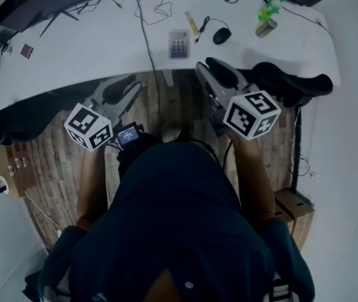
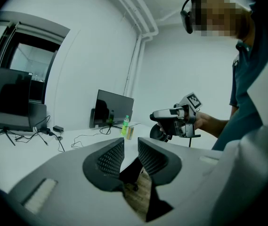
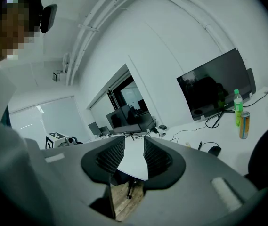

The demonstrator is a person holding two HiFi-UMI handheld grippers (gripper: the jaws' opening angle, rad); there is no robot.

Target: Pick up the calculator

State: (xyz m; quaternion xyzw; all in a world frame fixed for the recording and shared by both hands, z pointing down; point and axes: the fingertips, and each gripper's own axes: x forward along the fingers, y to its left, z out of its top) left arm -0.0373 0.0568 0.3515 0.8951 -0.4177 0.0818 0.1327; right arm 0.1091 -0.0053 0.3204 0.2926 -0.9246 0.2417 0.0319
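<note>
left gripper [image 2: 130,147] and right gripper [image 3: 134,145] both closed, empty; 1 calculator [image 1: 179,44], 1 mouse [image 1: 221,35], 1 bottle [image 1: 270,8] on 1 desk [image 1: 90,43].

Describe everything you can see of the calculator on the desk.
The calculator is a small, pale grey rectangle, plastic by its look, with a grid of dark keys and a lighter strip, probably the display, at its far end. It lies flat and face up on the white desk, near the front edge, between a black cable to its left and a black mouse to its right. Nothing touches it.
</note>
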